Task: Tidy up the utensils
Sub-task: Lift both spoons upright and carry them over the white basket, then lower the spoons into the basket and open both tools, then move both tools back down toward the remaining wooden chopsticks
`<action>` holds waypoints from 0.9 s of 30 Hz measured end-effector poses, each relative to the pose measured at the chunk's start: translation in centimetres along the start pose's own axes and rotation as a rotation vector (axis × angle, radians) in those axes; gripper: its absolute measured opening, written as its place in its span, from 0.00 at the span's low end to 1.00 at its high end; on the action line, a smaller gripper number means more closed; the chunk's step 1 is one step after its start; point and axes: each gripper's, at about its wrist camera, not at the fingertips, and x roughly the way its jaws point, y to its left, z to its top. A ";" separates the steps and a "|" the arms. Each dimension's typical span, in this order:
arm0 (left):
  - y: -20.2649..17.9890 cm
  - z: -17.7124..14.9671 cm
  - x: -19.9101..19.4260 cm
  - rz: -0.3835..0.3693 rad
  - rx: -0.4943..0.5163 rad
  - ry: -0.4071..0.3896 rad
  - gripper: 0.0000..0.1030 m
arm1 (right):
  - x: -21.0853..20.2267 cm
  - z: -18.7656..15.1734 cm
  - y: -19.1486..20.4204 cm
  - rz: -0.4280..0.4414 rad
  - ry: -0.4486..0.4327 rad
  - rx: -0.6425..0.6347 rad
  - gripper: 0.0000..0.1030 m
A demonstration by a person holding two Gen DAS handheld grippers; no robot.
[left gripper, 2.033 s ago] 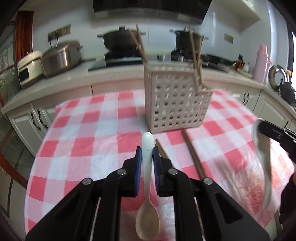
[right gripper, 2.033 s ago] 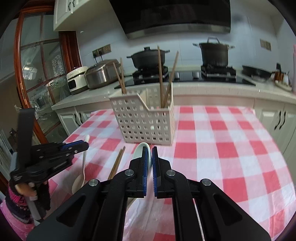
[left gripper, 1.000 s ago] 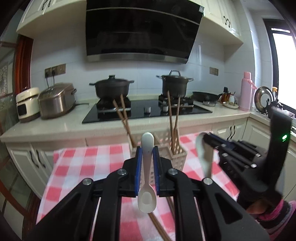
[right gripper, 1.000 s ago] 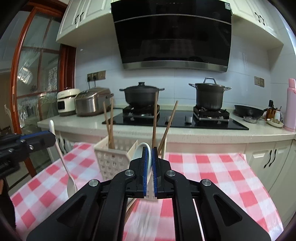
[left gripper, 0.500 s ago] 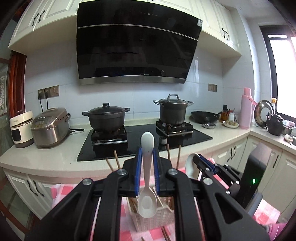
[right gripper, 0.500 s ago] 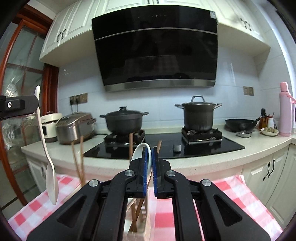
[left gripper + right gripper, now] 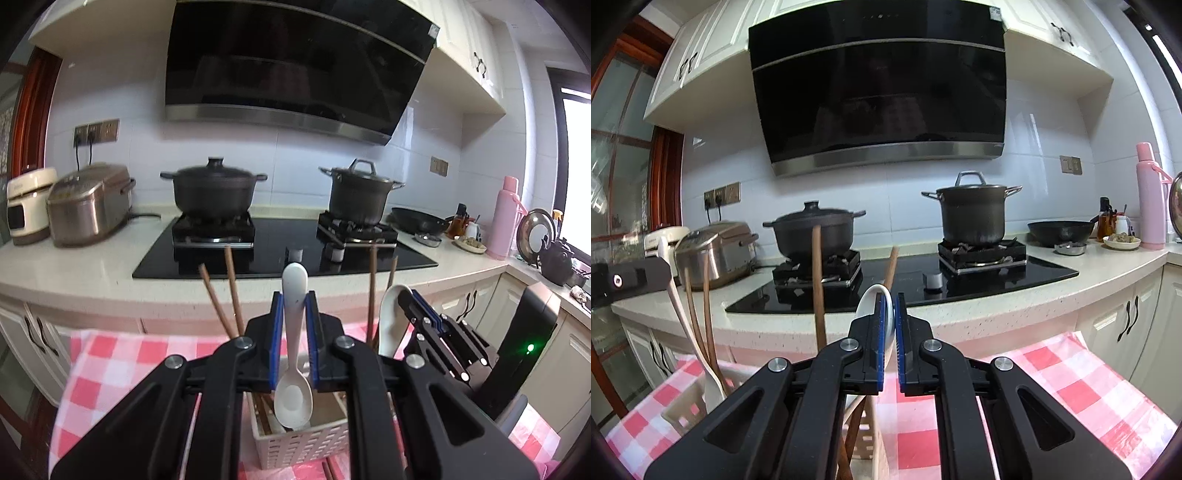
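Observation:
My left gripper (image 7: pixel 293 306) is shut on a cream spoon (image 7: pixel 294 354), held upright with its bowl hanging down over the white slotted utensil basket (image 7: pixel 303 441). Brown chopsticks (image 7: pixel 231 291) stand in the basket. My right gripper (image 7: pixel 894 310) is shut on a white spoon (image 7: pixel 870 299), seen edge-on, above the same basket (image 7: pixel 683 402). In the left wrist view the right gripper (image 7: pixel 410 299) holds its spoon (image 7: pixel 391 321) just right of the basket. In the right wrist view the left gripper's body (image 7: pixel 631 277) and its spoon (image 7: pixel 690 332) reach down into the basket at the left.
The basket stands on a red and white checked tablecloth (image 7: pixel 1052 387). Behind it is a counter (image 7: pixel 92 273) with a black hob, two dark pots (image 7: pixel 214 192), a rice cooker (image 7: pixel 88 206) and a pink flask (image 7: pixel 504 218).
Both grippers have moved closer in over the basket with their spoons. The left spoon's bowl has come down to the basket's opening. The chopsticks look larger and nearer.

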 end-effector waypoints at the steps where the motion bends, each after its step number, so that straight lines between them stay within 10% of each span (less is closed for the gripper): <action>1: 0.3 -0.4 0.3 -0.002 -0.008 0.008 0.11 | 0.0 -0.2 0.0 0.004 0.006 -0.001 0.07; 12: 0.1 -3.2 -0.5 0.070 0.011 -0.006 0.15 | -1.4 -1.3 0.2 0.066 0.074 -0.008 0.11; 20: 0.5 -4.7 -3.2 0.123 -0.008 -0.022 0.47 | -5.4 -0.7 -0.5 0.090 0.077 -0.017 0.13; 23: 0.7 -6.2 -4.9 0.165 -0.007 -0.027 0.64 | -7.8 -1.4 -1.0 0.121 0.118 -0.018 0.33; 27: 1.0 -8.8 -6.4 0.198 -0.013 0.026 0.77 | -10.4 -3.1 -1.1 0.154 0.202 -0.033 0.36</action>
